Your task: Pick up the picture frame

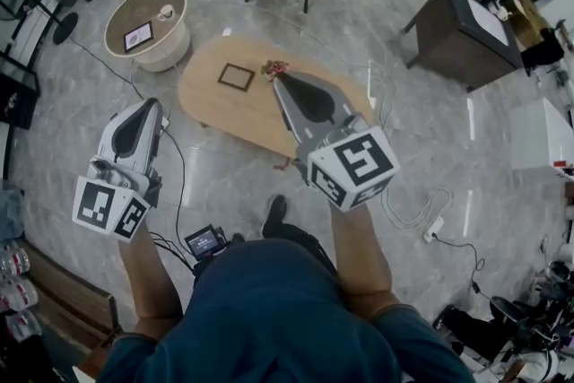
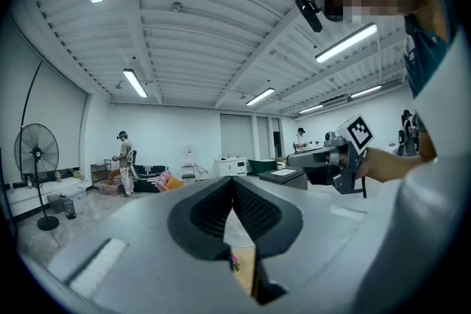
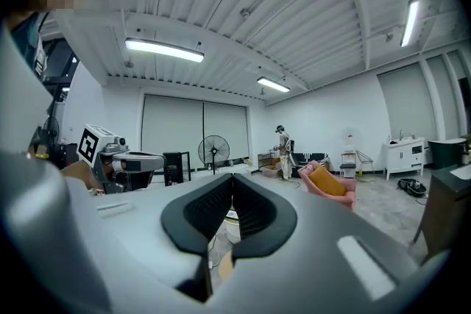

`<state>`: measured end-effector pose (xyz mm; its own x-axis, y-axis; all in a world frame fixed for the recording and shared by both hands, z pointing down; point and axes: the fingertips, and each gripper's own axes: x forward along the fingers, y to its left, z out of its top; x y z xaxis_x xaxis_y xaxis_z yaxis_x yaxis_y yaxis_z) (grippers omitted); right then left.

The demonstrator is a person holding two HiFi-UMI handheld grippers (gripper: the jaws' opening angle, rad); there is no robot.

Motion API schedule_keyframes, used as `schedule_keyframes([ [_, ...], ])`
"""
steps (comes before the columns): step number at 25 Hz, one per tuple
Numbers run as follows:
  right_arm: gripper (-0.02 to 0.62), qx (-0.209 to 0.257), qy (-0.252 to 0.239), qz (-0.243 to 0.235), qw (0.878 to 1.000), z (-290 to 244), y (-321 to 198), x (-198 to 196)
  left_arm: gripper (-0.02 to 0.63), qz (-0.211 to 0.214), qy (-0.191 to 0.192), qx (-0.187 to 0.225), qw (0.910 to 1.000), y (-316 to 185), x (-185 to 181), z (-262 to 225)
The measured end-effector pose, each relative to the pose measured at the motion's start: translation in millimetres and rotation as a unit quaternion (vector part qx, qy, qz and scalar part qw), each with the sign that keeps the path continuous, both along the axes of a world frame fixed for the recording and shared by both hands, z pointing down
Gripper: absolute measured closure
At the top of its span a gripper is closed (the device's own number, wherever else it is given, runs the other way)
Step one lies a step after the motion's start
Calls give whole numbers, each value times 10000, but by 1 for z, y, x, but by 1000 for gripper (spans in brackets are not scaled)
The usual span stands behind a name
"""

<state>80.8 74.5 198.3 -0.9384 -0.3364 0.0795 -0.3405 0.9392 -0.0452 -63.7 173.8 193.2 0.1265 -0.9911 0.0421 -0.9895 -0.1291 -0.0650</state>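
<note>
Both left gripper (image 1: 154,104), right gripper (image 1: 279,78) fingers pressed together, empty; picture frame (image 1: 236,77) ahead on table (image 1: 208,106).

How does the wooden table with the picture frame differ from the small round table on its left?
The wooden table is a long oval; the round table is smaller and circular. The wooden table bears a dark square picture frame and a flower sprig; the round table bears a cup and a small framed panel. Both have pale tops.
</note>
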Motion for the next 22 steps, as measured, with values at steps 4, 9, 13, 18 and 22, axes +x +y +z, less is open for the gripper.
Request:
schedule_keyframes([
  [4, 584, -8, -102, -141, 9998, -6, -33, 1, 606, -160, -62, -58, 9998, -25, 4, -3],
  [9, 584, -75, -168, -237, 9996, -2, -61, 4, 606, -203, -144, -171, 9995, -51, 12, 0],
  [13, 584, -131, -183, -169, 9996, 2, -78, 9, 606, -127, -166, -207, 9996, -71, 16, 1],
  [18, 584, -135, -112, 22, 9998, 8, -97, 17, 606, 118, -127, -231, 9996, -101, 20, 9],
  [22, 584, -87, -72, 294, 9995, 2, -115, 16, 606, 394, -74, -221, 9990, -129, 13, 8],
])
